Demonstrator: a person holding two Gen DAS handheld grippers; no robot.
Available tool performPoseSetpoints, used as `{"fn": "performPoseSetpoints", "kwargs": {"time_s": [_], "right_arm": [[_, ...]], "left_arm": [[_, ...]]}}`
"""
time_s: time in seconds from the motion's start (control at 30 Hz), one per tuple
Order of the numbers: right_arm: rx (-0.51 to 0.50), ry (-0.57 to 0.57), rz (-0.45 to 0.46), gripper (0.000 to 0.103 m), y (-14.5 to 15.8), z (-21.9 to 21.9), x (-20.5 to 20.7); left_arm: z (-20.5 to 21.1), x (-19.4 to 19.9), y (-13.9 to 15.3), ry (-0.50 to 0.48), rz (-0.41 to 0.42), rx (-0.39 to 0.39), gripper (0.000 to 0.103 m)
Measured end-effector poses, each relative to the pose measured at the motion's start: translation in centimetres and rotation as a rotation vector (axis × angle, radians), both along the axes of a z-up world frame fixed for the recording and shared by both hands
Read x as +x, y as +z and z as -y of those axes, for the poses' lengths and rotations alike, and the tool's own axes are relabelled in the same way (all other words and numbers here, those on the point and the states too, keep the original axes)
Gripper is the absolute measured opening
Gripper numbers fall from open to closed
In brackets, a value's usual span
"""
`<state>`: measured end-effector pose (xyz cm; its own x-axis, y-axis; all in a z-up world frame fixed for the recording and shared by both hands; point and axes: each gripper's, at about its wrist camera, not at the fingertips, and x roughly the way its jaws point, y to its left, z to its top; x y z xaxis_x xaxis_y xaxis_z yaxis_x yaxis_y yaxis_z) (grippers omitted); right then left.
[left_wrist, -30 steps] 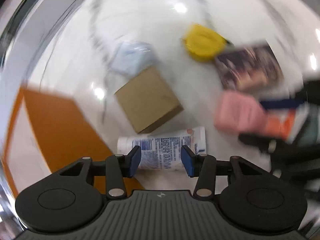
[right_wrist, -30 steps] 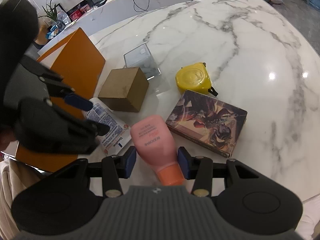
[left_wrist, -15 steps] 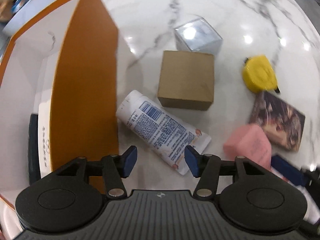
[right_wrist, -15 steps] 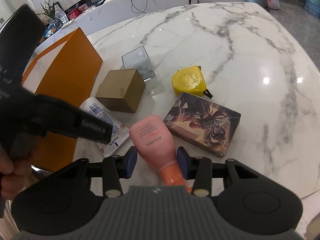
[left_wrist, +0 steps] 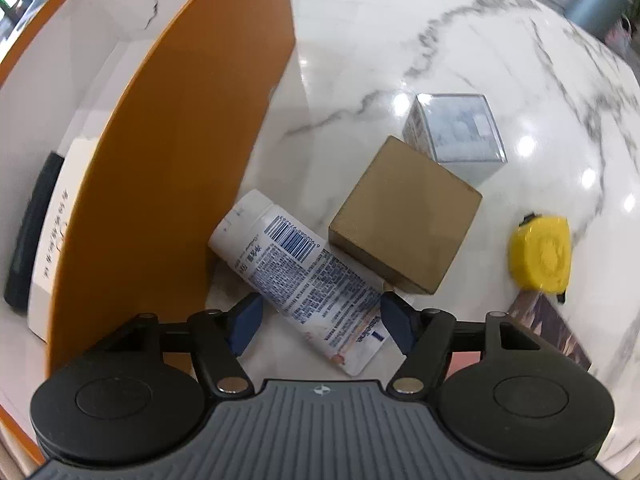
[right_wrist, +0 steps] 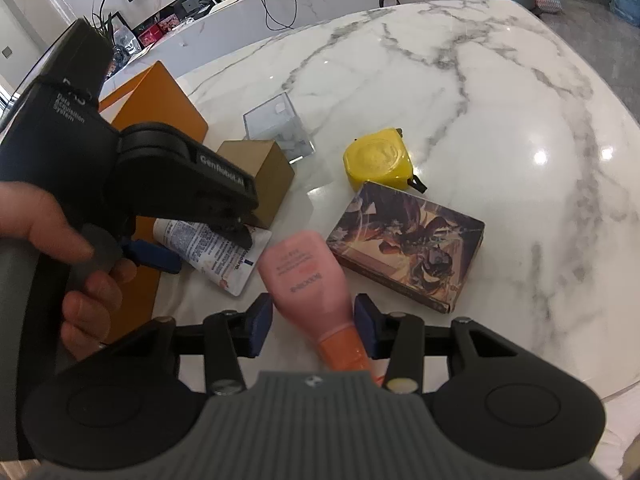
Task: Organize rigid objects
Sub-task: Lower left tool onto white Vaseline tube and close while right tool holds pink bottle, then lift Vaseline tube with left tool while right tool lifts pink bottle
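Note:
A white lotion tube (left_wrist: 304,276) lies flat on the marble table beside the orange box wall (left_wrist: 168,168). My left gripper (left_wrist: 320,322) is open and straddles the tube's lower end; it also shows in the right wrist view (right_wrist: 200,248) over the tube (right_wrist: 216,256). A pink bottle with an orange cap (right_wrist: 312,284) lies between the open jaws of my right gripper (right_wrist: 314,330); I cannot tell if the pads touch it.
A brown cardboard cube (left_wrist: 404,216), a clear plastic box (left_wrist: 456,132), a yellow tape measure (left_wrist: 540,254) and an illustrated flat box (right_wrist: 408,240) lie on the table. The orange box holds a white carton (left_wrist: 52,232) and a dark flat item (left_wrist: 30,228).
My left gripper has swung left and down onto the white tube, its jaws now around the tube's end. The right gripper has stayed around the pink bottle.

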<state>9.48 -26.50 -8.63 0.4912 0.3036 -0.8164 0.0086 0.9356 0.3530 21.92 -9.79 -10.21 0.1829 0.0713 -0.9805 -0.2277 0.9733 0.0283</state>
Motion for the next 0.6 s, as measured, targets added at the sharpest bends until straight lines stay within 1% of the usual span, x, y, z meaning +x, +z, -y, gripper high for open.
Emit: {"fn": "performPoseSetpoints", "kwargs": {"time_s": [0.1, 0.13, 0.2, 0.23, 0.27, 0.43, 0.5, 0.53, 0.6], "right_arm": [[0.01, 0.002, -0.002, 0.046, -0.2, 0.1, 0.1], [0.009, 0.004, -0.002, 0.046, -0.2, 0.0, 0.2], [0.008, 0.008, -0.001, 0.046, -0.3, 0.0, 0.2], [0.008, 0.009, -0.001, 0.046, -0.3, 0.0, 0.2], [0.009, 0.009, -0.001, 0.046, -0.3, 0.0, 0.1], [0.023, 0.003, -0.002, 0.046, -0.3, 0.2, 0.2], [0.017, 0.008, 0.0, 0.046, -0.3, 0.1, 0.2], [0.013, 0.012, 0.001, 0.046, -0.3, 0.1, 0.1], [0.01, 0.014, 0.0, 0.046, -0.2, 0.1, 0.1]], "left_arm": [[-0.5, -0.2, -0.5, 0.052, 0.023, -0.039, 0.082], [-0.9, -0.4, -0.5, 0.088, 0.03, -0.061, 0.082], [-2.1, -1.1, -0.3, 0.228, 0.063, -0.123, 0.081], [-2.3, -1.3, -0.2, 0.276, 0.081, -0.131, 0.081], [-2.3, -1.3, -0.3, 0.295, 0.089, -0.13, 0.081], [-2.1, -1.7, 0.0, 0.309, 0.126, -0.104, 0.078], [-1.8, -1.7, 0.1, 0.264, 0.132, -0.087, 0.07], [-1.6, -1.7, 0.1, 0.231, 0.13, -0.078, 0.068], [-1.4, -1.5, 0.1, 0.171, 0.12, -0.065, 0.06]]}}
